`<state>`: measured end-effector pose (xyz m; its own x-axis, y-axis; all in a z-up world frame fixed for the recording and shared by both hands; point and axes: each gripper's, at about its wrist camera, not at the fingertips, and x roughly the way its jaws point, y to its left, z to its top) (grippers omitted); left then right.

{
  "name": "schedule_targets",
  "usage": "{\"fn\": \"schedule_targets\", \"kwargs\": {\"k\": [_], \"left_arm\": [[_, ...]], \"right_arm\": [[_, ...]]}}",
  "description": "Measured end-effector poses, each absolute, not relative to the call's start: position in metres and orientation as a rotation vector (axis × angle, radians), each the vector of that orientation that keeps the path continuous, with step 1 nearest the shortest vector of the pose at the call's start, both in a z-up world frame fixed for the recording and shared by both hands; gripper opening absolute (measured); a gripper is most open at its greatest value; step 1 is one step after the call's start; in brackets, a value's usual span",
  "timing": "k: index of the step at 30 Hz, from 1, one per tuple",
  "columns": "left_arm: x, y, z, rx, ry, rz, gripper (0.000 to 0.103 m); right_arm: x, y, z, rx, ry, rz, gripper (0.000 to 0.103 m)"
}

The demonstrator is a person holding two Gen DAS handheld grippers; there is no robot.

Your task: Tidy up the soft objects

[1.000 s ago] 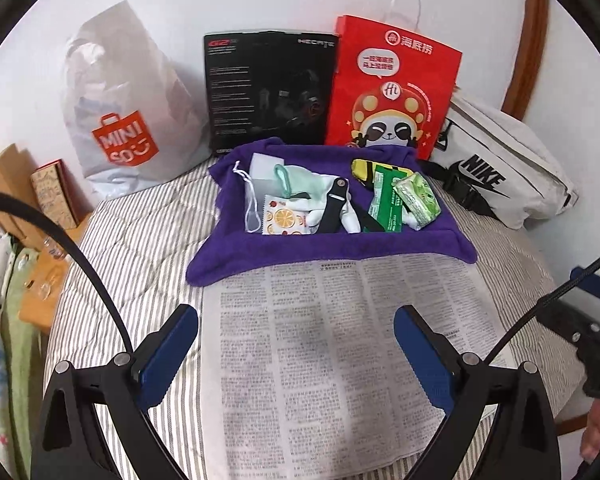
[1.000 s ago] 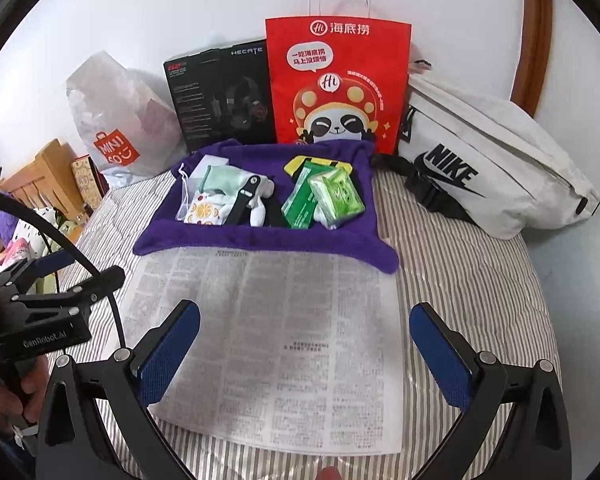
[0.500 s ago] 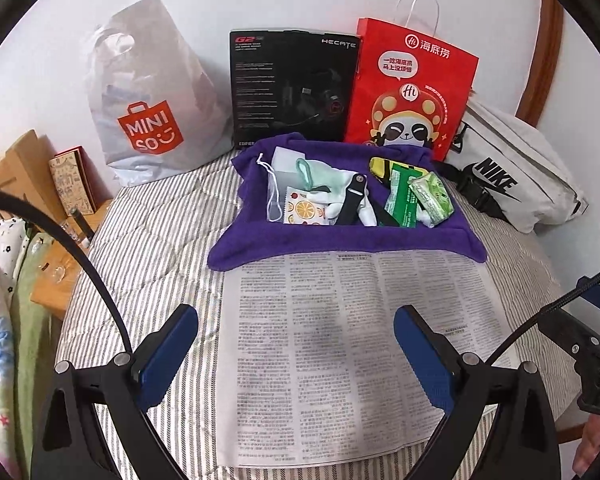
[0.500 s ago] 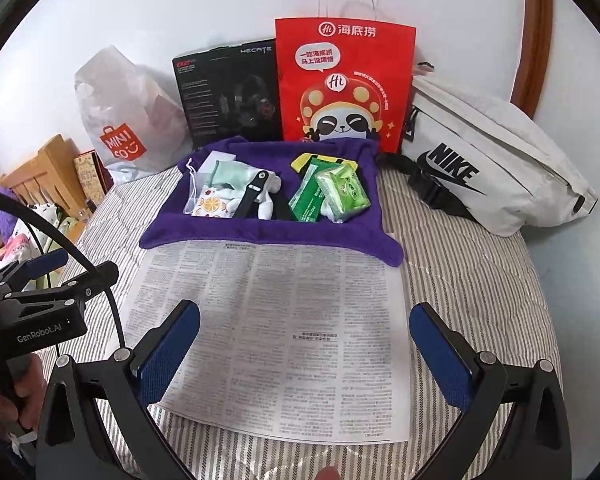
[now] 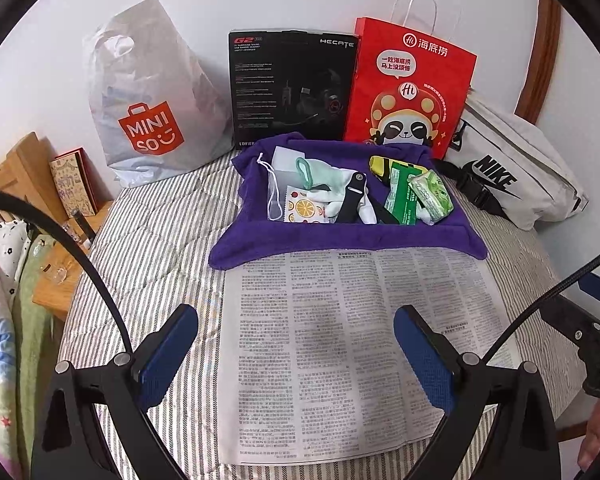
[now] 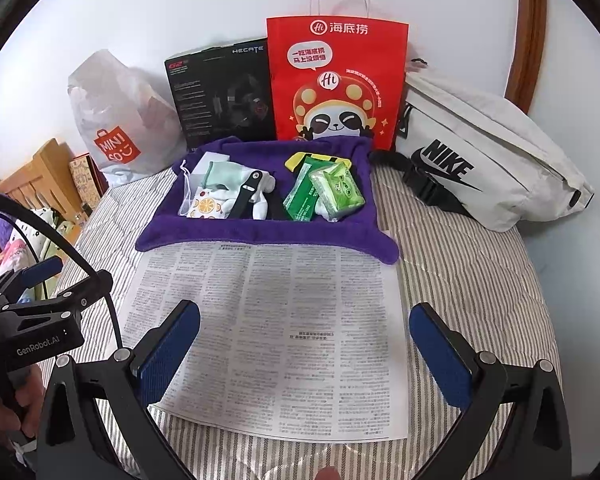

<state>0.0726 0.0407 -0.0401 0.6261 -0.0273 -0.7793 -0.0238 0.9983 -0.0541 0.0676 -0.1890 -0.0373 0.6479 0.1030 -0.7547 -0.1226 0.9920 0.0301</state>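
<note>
Right wrist view: both hand-held grippers (image 6: 304,346) (image 5: 296,350) gape wide, empty; approach the tissue pack (image 6: 337,191) on the purple towel (image 6: 260,232) squarely.

Left tongs (image 5: 296,354) hang spread wide and empty over the newspaper (image 5: 352,344), short of the purple towel (image 5: 340,236).

Both units: black angular frames, silver screws, blue textured pads on the jaws. Left gripper (image 5: 296,354) and right gripper (image 6: 305,354) trail black cables; one housing reads "GenRobot.AI".
</note>
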Motion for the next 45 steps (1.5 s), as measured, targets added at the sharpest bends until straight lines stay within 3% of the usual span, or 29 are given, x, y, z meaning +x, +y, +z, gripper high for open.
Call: {"fn": "schedule_targets", "kwargs": {"k": [45], "left_arm": [[0.0718, 0.0408, -0.0384, -0.054, 0.896, -0.017, 0.099]], "right_arm": [[0.0648, -0.1879, -0.0355, -0.031, 0.857, 0.128, 0.103]]}}
